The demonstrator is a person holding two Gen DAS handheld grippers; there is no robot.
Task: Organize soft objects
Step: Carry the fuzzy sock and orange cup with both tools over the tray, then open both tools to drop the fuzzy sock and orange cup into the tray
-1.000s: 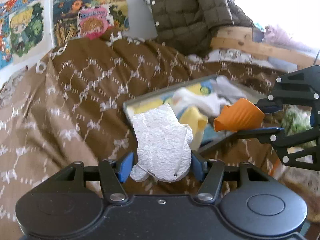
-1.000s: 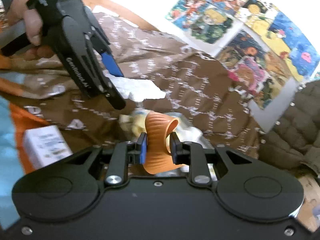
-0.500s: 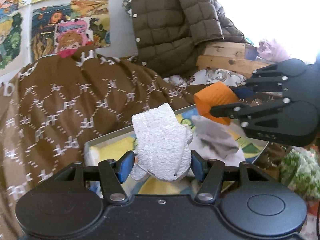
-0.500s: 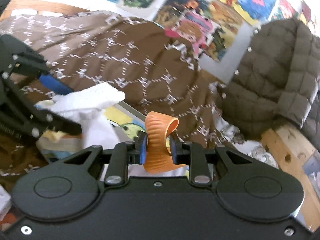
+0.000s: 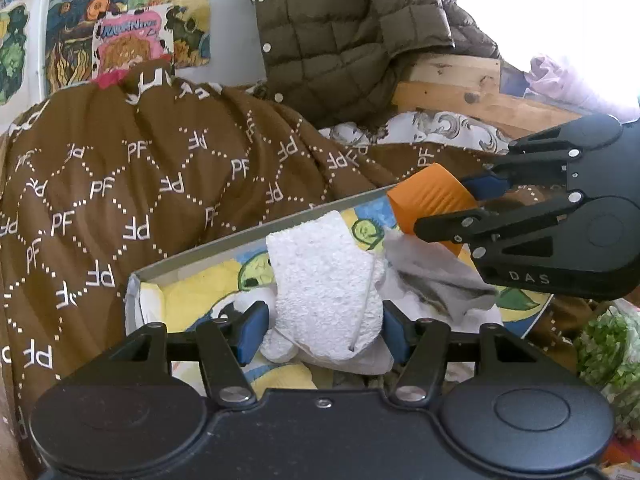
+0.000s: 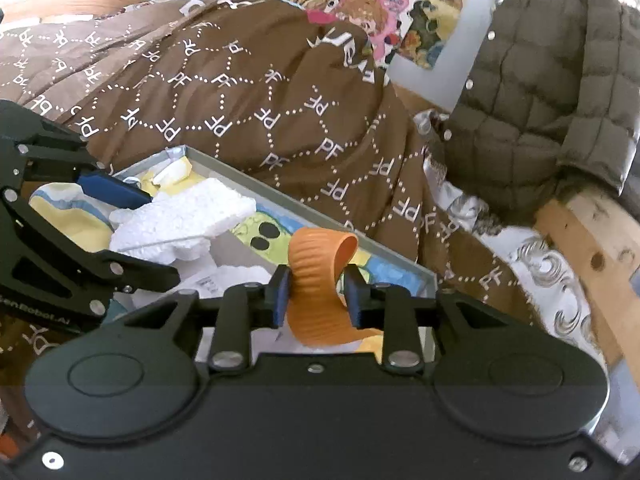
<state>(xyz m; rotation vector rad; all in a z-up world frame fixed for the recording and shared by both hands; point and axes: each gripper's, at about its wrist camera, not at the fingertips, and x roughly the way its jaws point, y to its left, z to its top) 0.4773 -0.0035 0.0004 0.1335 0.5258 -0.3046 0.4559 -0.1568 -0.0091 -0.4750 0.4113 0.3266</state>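
My left gripper (image 5: 324, 332) is shut on a white fluffy sock (image 5: 324, 276), which stands up between the blue pads. It hangs over a shallow grey-rimmed box (image 5: 256, 235) with a cartoon print inside and several soft cloths in it, among them a grey cloth (image 5: 436, 280). My right gripper (image 5: 440, 205) comes in from the right above the box's far side, shut on an orange ribbed sock (image 5: 430, 198). In the right wrist view the orange sock (image 6: 316, 280) curls up between the pads of the right gripper (image 6: 316, 298). There the left gripper (image 6: 160, 236) holds the white sock (image 6: 188, 220) over the box (image 6: 320, 218).
A brown blanket (image 5: 120, 200) with a white "PF" pattern is heaped behind and left of the box. An olive quilted jacket (image 5: 340, 28) hangs over a wooden bed frame (image 5: 460, 92). Cartoon posters (image 5: 132, 36) cover the wall. A green-and-white bundle (image 5: 608, 344) lies at the right.
Both grippers have moved in over the box, each still holding its sock. The right gripper with the orange sock now sits lower and closer to the box's far rim.
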